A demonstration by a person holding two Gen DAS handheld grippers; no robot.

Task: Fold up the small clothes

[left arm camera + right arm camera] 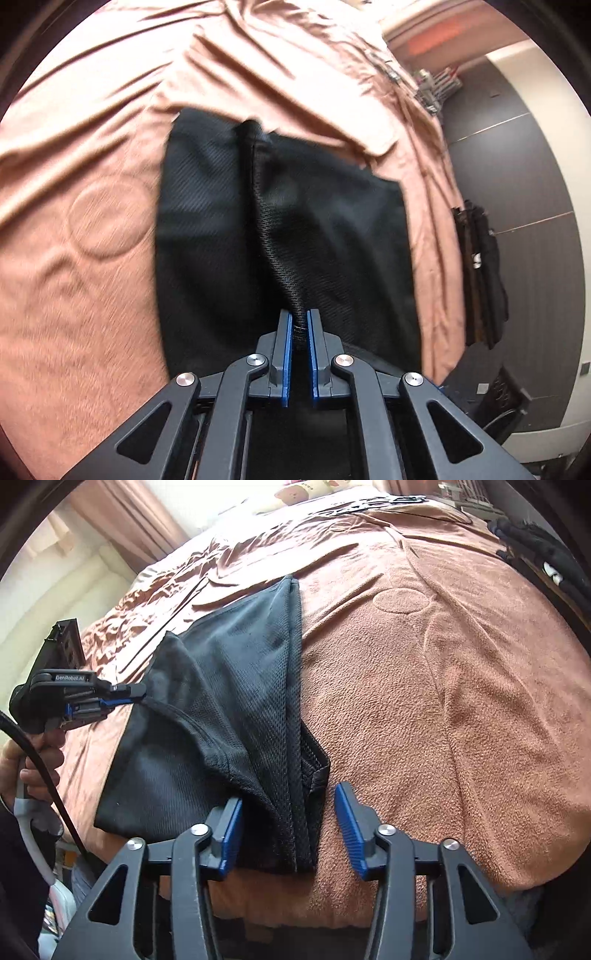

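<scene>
The black mesh shorts [229, 709] lay on the bed [461, 701], spread over its pinkish-brown fleece blanket [74, 295], partly folded, with one flap lifted. My left tool [299, 325] was clamped on a bunched edge of the fabric, its blue pads nearly together with cloth between them; in the right wrist view that same tool [138, 698] held the raised flap at about 9 o'clock. My right tool [288, 823] stood with its pads wide apart, straddling the near folded edge at 6 o'clock, gripping nothing.

I judged the shorts light, limp and a little slick: the mesh draped and creased wherever it was unsupported, so it would sag from a single hold. The stitched hem or waistband edge looked the surest place to pinch, since it is thicker than the open mesh.

Around it, the blanket was rumpled toward 11 o'clock and could drag under the cloth. Dark clothing [535, 546] lay at 2 o'clock, well apart, and a patterned pillow [295, 494] at 12 o'clock. Nothing stood directly in the way.
</scene>
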